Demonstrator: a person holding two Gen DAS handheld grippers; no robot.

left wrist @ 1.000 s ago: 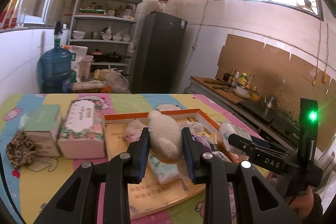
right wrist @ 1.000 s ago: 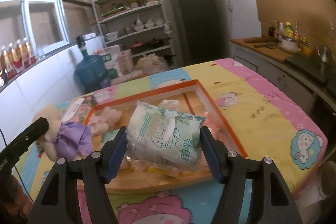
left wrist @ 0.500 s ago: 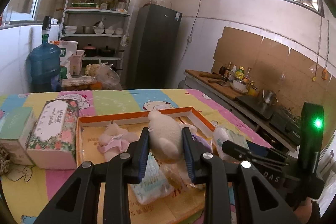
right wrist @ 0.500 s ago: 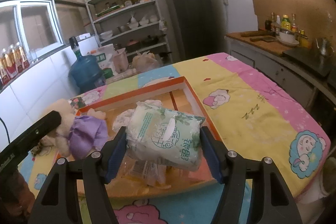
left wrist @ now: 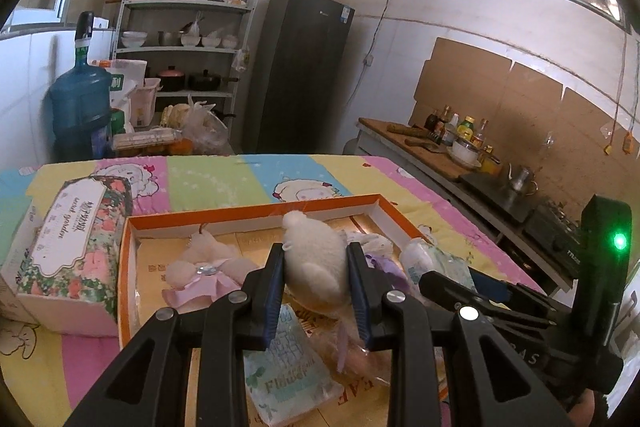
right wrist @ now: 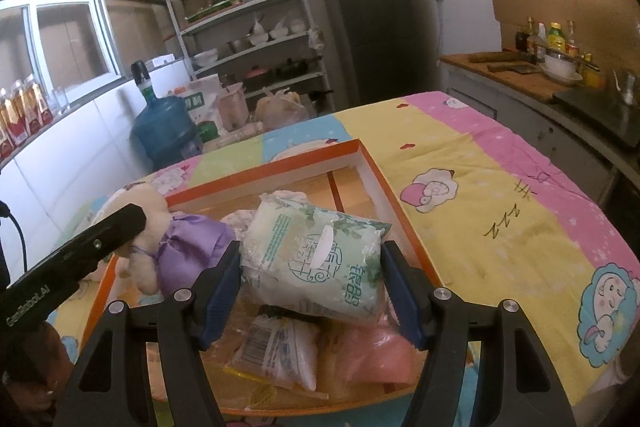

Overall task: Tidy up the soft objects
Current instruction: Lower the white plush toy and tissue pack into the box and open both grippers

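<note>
Kitchen room, table under a patchwork cartoon cloth (left wrist: 224, 179) filling the lower half of both views. Left wrist view, left to right: blue water jug (left wrist: 82, 107) at mid left by the wall, metal shelf (left wrist: 188, 39) with bowls and pots behind it, dark fridge (left wrist: 304, 75) centre back, counter with bottles (left wrist: 460, 131) at right. On the cloth at lower left a floral tissue box (left wrist: 72, 255), just beside the orange-rimmed tray (left wrist: 128, 267). Inside the tray a pink doll (left wrist: 200, 271) at left and a tissue pack (left wrist: 288, 375) at bottom centre. Left gripper (left wrist: 316, 283) is narrowly parted, both pads pressing a white plush toy (left wrist: 314, 263) held over the tray middle. Right wrist view: same plush toy (right wrist: 152, 223), wearing purple, at centre left over the tray's left part. Right gripper (right wrist: 312, 279) stands wide, pads clamped on a green-printed tissue packet (right wrist: 316, 259) above the tray (right wrist: 384, 183); a small snack packet (right wrist: 276, 351) and a pink bag (right wrist: 376, 355) lie below it in the tray.
</note>
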